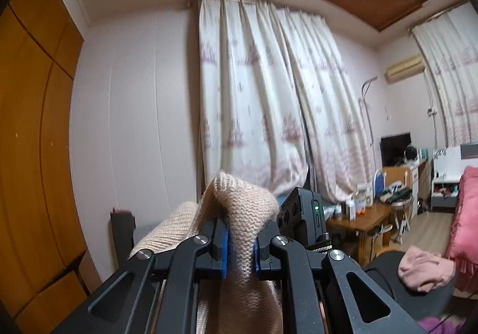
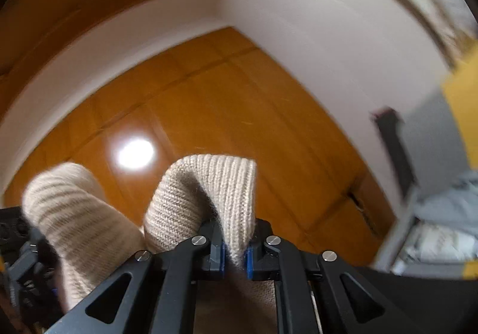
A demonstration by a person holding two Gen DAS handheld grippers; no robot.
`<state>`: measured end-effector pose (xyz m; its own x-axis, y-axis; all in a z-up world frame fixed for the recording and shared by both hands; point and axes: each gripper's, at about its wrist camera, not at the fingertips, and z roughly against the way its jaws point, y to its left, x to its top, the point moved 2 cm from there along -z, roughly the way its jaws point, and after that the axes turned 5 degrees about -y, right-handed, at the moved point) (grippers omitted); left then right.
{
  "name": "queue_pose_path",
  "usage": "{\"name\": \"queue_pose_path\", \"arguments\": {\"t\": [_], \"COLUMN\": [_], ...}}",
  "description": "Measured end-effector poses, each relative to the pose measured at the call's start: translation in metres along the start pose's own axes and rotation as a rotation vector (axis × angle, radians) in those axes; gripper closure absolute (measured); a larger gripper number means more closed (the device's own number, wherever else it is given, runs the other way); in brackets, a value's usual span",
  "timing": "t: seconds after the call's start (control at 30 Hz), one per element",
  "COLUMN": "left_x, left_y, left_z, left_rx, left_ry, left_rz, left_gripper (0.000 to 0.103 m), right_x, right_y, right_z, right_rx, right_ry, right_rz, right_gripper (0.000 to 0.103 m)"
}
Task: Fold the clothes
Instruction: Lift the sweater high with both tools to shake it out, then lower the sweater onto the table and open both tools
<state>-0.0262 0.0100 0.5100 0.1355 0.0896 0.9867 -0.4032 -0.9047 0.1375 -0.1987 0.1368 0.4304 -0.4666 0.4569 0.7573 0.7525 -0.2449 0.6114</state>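
A beige knitted garment is pinched between the blue pads of my left gripper, which is shut on it and held up high, facing the curtained wall. Its fabric bunches above the fingertips and hangs down below the jaws. My right gripper is shut on another part of the same beige knit, lifted and tilted up toward the wardrobe. A fold of the knit runs off to the left toward the other gripper's black body. The rest of the garment is hidden below both views.
An orange wooden wardrobe stands left, white patterned curtains ahead. A wooden table with bottles, a pink garment on a dark surface and a pink bed are at right. The right wrist view is motion-blurred.
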Motion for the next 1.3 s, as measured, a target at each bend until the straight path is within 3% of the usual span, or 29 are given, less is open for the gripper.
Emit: {"name": "queue_pose_path", "arguments": {"t": [0.03,0.07,0.13,0.27,0.37,0.43,0.53,0.63,0.67,0.7,0.73,0.87,1.03,1.17,1.23,1.3], "left_x": [-0.016,-0.035,-0.082,-0.216,-0.332,-0.393,-0.449,-0.462,-0.464,-0.466,-0.47,-0.492,-0.521,-0.543,-0.551,-0.552], "left_y": [-0.005,-0.01,-0.019,-0.033,-0.038,-0.032,-0.01,0.011,0.022,0.031,0.038,0.053,0.027,0.004,-0.001,-0.001], "left_z": [-0.015,-0.035,-0.077,-0.162,-0.197,-0.203,-0.188,-0.166,-0.154,-0.141,-0.126,-0.056,-0.005,0.019,0.02,0.023], "left_rx": [0.004,0.007,0.006,0.027,0.037,0.041,0.047,0.092,0.119,0.157,0.211,0.382,0.375,0.346,0.364,0.381], "left_ry": [0.034,0.083,0.199,0.501,0.776,0.924,0.996,0.969,0.944,0.922,0.9,0.858,0.893,0.926,0.914,0.907], "left_rz": [-0.001,-0.005,-0.005,0.004,0.032,0.102,0.247,0.292,0.303,0.298,0.279,0.202,0.081,0.041,0.05,0.056], "left_gripper": [0.091,0.091,0.09,0.061,0.058,0.058,0.058,0.053,0.045,0.035,0.031,0.028,0.028,0.023,0.022,0.019], "right_x": [-0.006,-0.013,-0.033,-0.09,-0.138,-0.173,-0.219,-0.259,-0.271,-0.284,-0.298,-0.356,-0.418,-0.443,-0.448,-0.445], "right_y": [-0.026,-0.052,-0.115,-0.231,-0.274,-0.279,-0.259,-0.215,-0.198,-0.18,-0.164,-0.117,-0.099,-0.095,-0.094,-0.097], "right_z": [0.004,0.009,0.029,0.09,0.15,0.186,0.219,0.224,0.22,0.216,0.213,0.196,0.168,0.156,0.155,0.159], "right_rx": [-0.081,-0.166,-0.418,-0.888,-1.11,-1.199,-1.243,-1.205,-1.171,-1.136,-1.089,-0.979,-0.968,-1.0,-0.997,-0.999], "right_ry": [0.021,0.042,0.088,0.226,0.314,0.356,0.394,0.43,0.45,0.471,0.49,0.583,0.759,0.826,0.81,0.78], "right_rz": [-0.011,-0.023,-0.058,-0.132,-0.13,-0.121,-0.076,-0.002,0.017,0.035,0.042,0.051,0.113,0.262,0.319,0.322], "right_gripper": [0.089,0.08,0.074,0.074,0.074,0.074,0.073,0.067,0.065,0.065,0.063,0.06,0.057,0.051,0.052,0.066]}}
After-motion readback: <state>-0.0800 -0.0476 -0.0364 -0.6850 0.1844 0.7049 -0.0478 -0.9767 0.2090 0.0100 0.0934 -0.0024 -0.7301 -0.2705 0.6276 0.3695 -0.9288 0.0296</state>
